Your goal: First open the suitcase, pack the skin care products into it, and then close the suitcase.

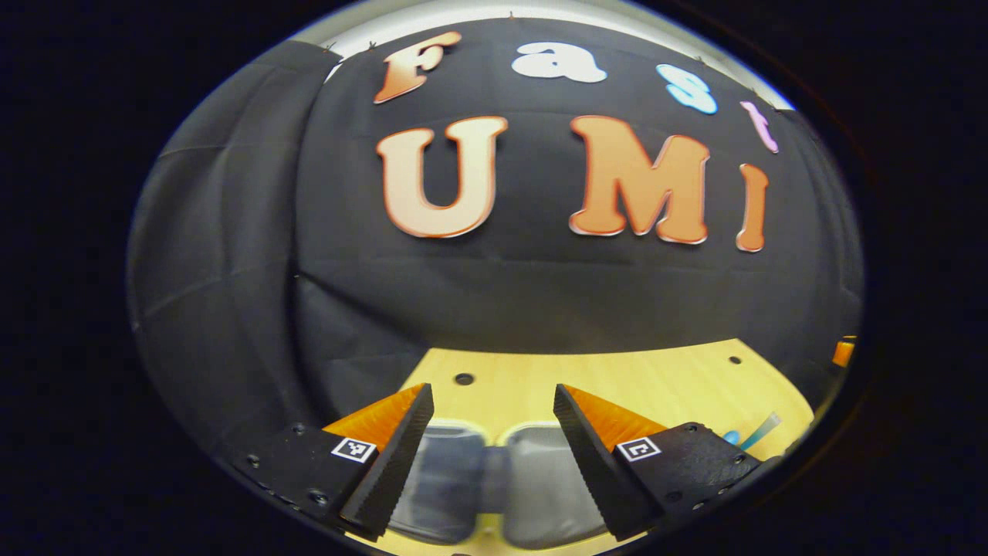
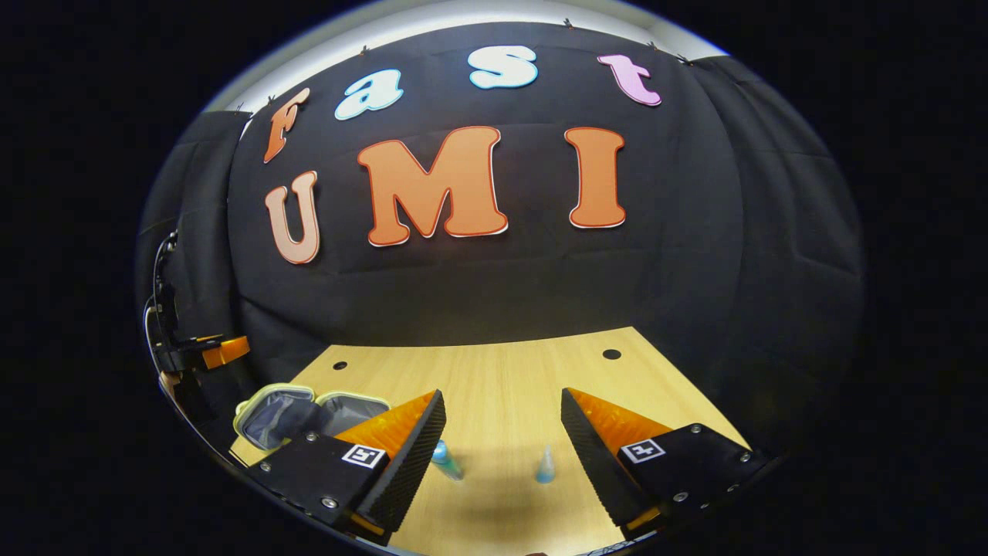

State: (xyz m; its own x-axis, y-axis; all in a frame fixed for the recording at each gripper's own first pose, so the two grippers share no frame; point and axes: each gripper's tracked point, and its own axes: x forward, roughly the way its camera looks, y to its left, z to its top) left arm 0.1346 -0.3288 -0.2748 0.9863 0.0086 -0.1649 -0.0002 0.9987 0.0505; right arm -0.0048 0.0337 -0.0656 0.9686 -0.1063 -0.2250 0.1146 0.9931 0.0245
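The small suitcase (image 1: 540, 479) lies open on the wooden table (image 1: 664, 386), its two grey-lined halves side by side. My left gripper (image 1: 492, 394) hovers open just above it, with nothing between its fingers. In the right gripper view the suitcase (image 2: 289, 413) sits at the left. My right gripper (image 2: 502, 395) is open over the table. Two small skin care items lie below its gap: a teal tube (image 2: 448, 461) by the left finger and a small pale blue bottle (image 2: 546, 466). One teal tube (image 1: 755, 432) also lies to the right of the left gripper.
The black cloth wall closes off the back and sides of the table. Small dark holes (image 2: 611, 354) mark the tabletop near its far edge. The left gripper's orange finger (image 2: 224, 351) and cabling appear at the far left of the right gripper view.
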